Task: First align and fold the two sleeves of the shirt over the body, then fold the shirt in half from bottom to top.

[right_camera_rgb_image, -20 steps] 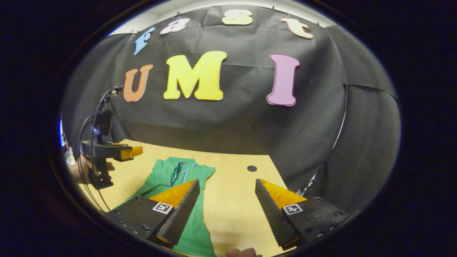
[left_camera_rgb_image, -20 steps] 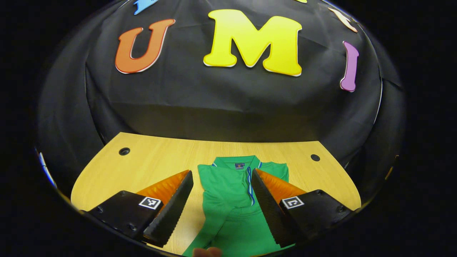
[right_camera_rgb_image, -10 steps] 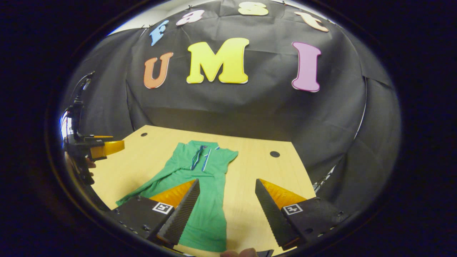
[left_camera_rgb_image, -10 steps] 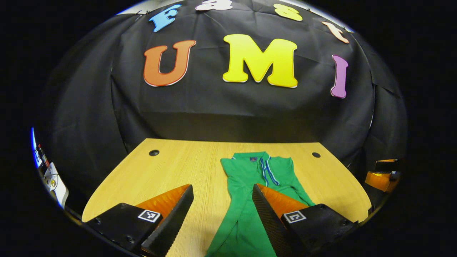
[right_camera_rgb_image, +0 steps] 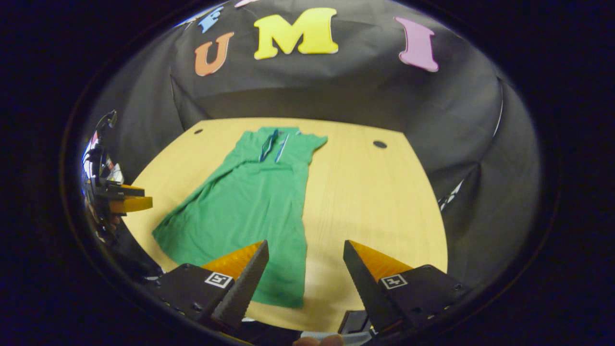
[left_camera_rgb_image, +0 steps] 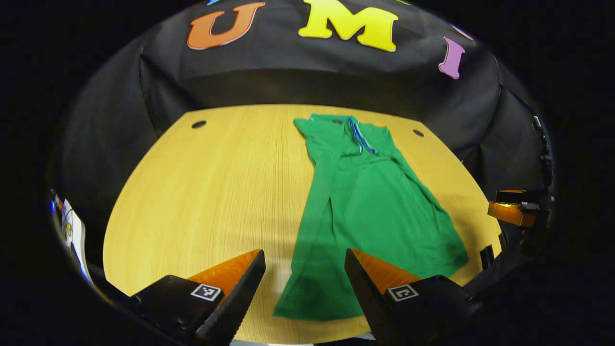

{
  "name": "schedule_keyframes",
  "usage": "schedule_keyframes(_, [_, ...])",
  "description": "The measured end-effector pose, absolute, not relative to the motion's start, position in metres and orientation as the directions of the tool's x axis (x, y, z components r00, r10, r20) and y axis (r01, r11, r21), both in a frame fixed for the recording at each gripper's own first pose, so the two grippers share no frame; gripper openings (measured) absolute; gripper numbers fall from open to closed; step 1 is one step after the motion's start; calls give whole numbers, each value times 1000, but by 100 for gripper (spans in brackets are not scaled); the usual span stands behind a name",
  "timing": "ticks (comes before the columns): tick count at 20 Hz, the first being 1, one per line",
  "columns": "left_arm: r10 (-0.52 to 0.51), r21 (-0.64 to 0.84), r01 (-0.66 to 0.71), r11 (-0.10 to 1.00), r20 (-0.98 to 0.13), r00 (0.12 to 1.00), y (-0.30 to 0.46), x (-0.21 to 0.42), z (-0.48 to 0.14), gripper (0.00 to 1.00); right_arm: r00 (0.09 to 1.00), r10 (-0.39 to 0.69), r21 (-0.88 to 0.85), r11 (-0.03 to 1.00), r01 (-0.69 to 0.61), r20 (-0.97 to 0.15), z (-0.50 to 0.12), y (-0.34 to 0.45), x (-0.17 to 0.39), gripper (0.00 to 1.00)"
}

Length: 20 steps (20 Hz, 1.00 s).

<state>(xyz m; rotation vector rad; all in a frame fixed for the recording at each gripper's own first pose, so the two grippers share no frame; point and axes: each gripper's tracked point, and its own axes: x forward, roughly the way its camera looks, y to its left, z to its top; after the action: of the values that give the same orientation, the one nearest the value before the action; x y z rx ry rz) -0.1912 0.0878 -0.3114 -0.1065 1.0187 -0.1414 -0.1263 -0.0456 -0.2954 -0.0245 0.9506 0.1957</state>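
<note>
A green polo shirt (left_camera_rgb_image: 370,202) lies flat on the wooden table (left_camera_rgb_image: 216,192), collar at the far end and hem near me, with both sleeves folded in over the body. In the left gripper view my left gripper (left_camera_rgb_image: 304,278) hangs open above the shirt's near left hem corner, with nothing between its fingers. In the right gripper view the shirt (right_camera_rgb_image: 250,202) stretches away to the left, and my right gripper (right_camera_rgb_image: 305,269) stands open above its near right hem corner. The other gripper (right_camera_rgb_image: 120,199) shows at the far left edge.
The table has two round cable holes near its far corners (left_camera_rgb_image: 198,124) (left_camera_rgb_image: 418,132). Black cloth walls close in the back and sides. The right gripper (left_camera_rgb_image: 516,211) shows at the table's right edge in the left gripper view. Bare wood lies left of the shirt.
Both grippers have drawn back toward the table's near edge and tilted downward, so the whole shirt down to the hem now shows. Both have stayed open.
</note>
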Motion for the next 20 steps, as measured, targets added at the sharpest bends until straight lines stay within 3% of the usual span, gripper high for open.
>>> schedule_keyframes(6, [-156, -151, 44, 988, -921, 356, 104, -224, -334, 100, 403, 117, 41, 980, -192, -908, -348, -53, -159, 95])
schedule_keyframes(20, [-101, -76, 100, 992, -958, 269, 117, -218, -339, 100, 213, 84, 29, 967, -253, -973, -389, -37, -180, 94])
